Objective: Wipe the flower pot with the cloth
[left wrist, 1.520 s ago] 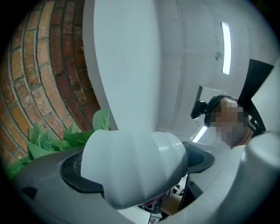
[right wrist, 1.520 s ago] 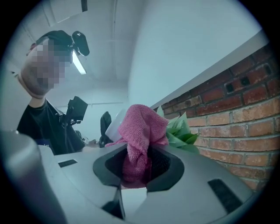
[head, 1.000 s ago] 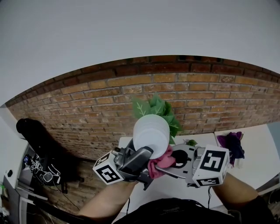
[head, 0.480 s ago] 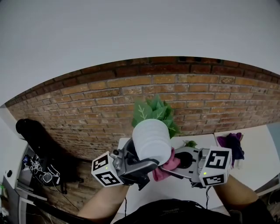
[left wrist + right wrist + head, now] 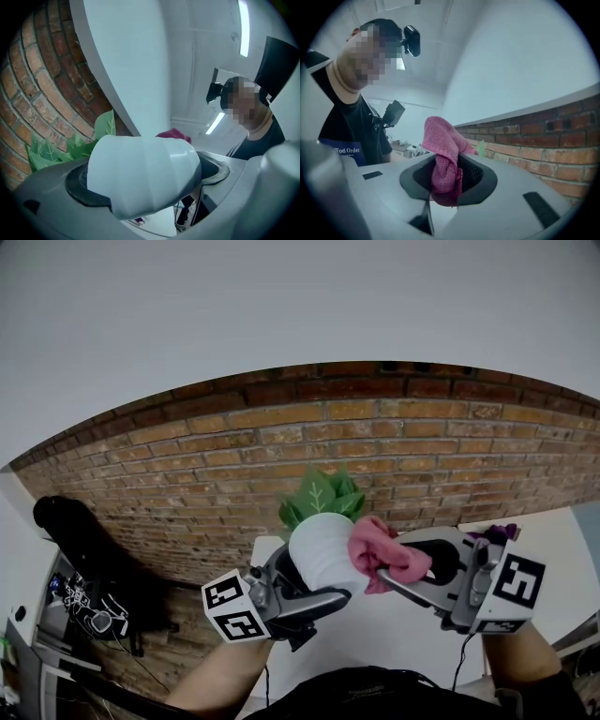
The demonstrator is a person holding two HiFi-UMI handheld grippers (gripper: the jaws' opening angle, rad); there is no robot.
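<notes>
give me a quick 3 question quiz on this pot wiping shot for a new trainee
1. Pick one. The left tongs are shut on: A the white pot; B the pink cloth; C nothing.
2. True or false: the white pot is empty.
3. Fill the gap: the right tongs pinch the ____.
Key: 1 A. 2 False: green leaves rise from it. 3 pink cloth.
</notes>
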